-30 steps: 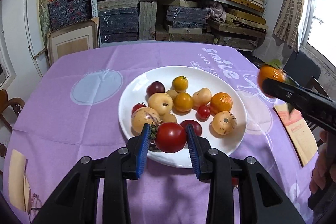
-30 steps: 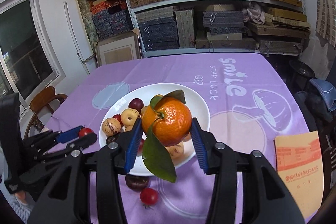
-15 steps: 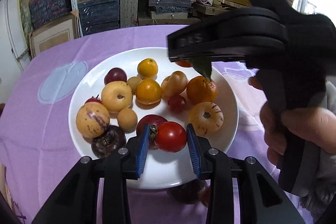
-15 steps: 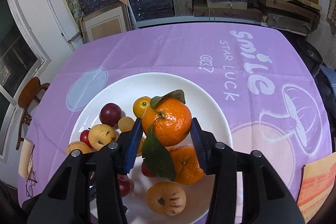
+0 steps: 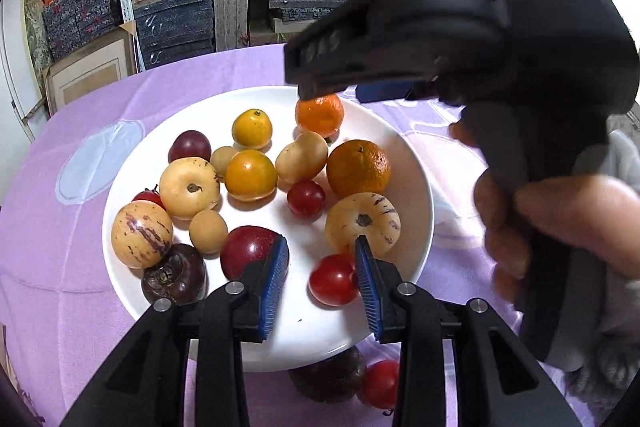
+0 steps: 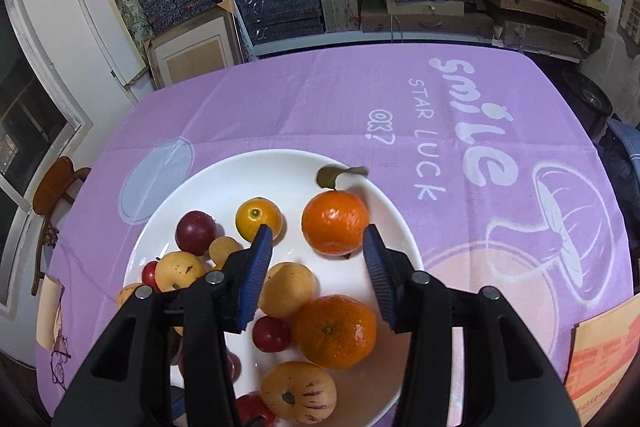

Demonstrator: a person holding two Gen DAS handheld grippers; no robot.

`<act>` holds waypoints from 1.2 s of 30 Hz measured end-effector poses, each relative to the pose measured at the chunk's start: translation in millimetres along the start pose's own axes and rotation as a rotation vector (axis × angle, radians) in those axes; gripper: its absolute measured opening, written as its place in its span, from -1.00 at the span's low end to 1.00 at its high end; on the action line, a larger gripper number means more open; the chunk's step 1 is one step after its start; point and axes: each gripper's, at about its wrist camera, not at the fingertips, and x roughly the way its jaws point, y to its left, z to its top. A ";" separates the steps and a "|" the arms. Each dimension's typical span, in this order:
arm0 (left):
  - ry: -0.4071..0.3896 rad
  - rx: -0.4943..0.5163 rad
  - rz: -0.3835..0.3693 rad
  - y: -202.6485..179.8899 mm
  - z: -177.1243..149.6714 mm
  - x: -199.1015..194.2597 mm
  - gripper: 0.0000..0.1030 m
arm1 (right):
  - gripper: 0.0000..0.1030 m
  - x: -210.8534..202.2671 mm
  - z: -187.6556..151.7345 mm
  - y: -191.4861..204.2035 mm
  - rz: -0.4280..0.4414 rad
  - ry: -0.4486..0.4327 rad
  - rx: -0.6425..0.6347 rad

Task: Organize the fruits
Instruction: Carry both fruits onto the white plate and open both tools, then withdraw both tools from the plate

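Note:
A white plate (image 5: 304, 331) (image 6: 248, 179) on the purple cloth holds several fruits. My left gripper (image 5: 321, 247) hangs low over its near side, open. A red tomato (image 5: 334, 279) lies on the plate between the pads, with a strip of bare plate showing beside the left pad. My right gripper (image 6: 317, 231) is open over the plate's far right. The leafy orange (image 6: 335, 223) (image 5: 320, 115) rests on the plate just past its tips, free of the pads. A second orange (image 6: 334, 331) (image 5: 358, 169) lies nearer.
A dark mangosteen (image 5: 328, 379) and a red tomato (image 5: 380, 383) lie on the cloth at the plate's near edge. A hand (image 5: 560, 219) on the right gripper's handle fills the right of the left wrist view. An orange booklet (image 6: 600, 359) lies at the right; shelves stand behind.
Both grippers came forward and down over the plate. The leafy orange left the right jaws and now sits on the plate. The tomato dropped from the left jaws onto the plate.

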 end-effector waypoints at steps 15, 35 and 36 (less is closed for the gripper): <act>-0.075 -0.043 0.045 30.0 -19.3 -48.2 0.73 | 0.02 -122.9 -47.9 -26.0 0.046 -0.182 0.014; -0.077 -0.017 0.161 16.3 -70.4 -63.4 0.73 | 0.53 -197.3 -224.3 -49.8 0.070 -0.373 0.185; -0.078 -0.016 0.164 13.4 -67.9 -60.2 0.73 | 0.53 -194.8 -224.2 -48.4 0.072 -0.370 0.186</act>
